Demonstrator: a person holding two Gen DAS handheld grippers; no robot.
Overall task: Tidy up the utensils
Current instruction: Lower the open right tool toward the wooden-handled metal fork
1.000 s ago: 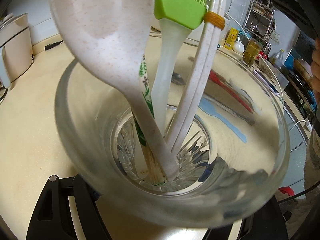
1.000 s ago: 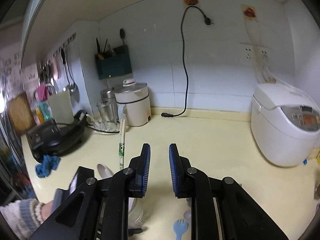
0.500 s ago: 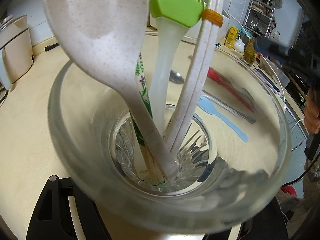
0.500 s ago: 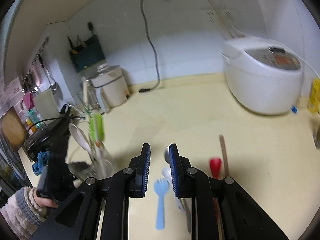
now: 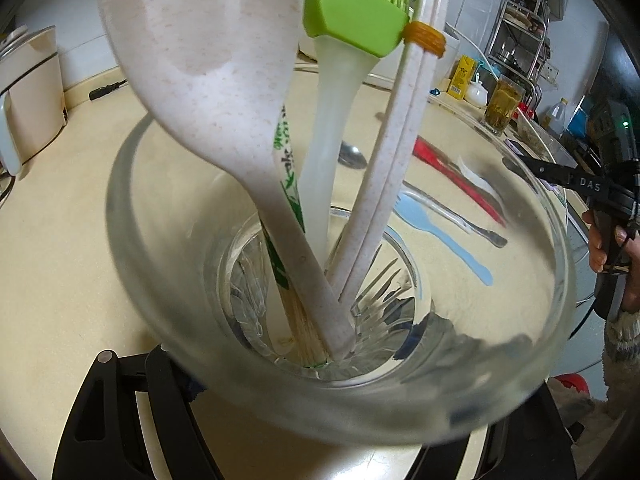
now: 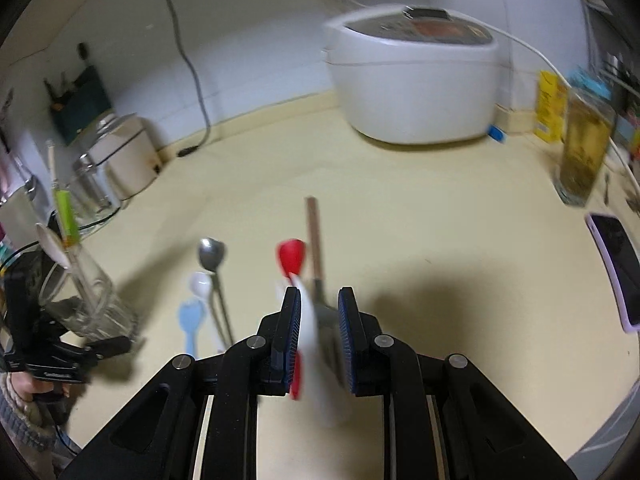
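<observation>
Lower right gripper (image 6: 319, 300), jaws narrowly parted and gripping nothing, squarely over the slim handle of the glossy red spoon (image 6: 291, 256) lying on the matte cream counter (image 6: 440, 264); nip mid-handle, clear of the dark spatula (image 6: 314, 232) just beside it. Steady the slippery ribbed glass (image 5: 552, 280) clamped in left gripper (image 6: 90, 338), crowded with a speckled plastic spoon (image 5: 208, 60), soft green brush (image 5: 352, 12) and banded chopsticks (image 5: 404, 140). Leave steel spoon (image 6: 211, 250) and pale blue fork (image 6: 191, 320) for later.
</observation>
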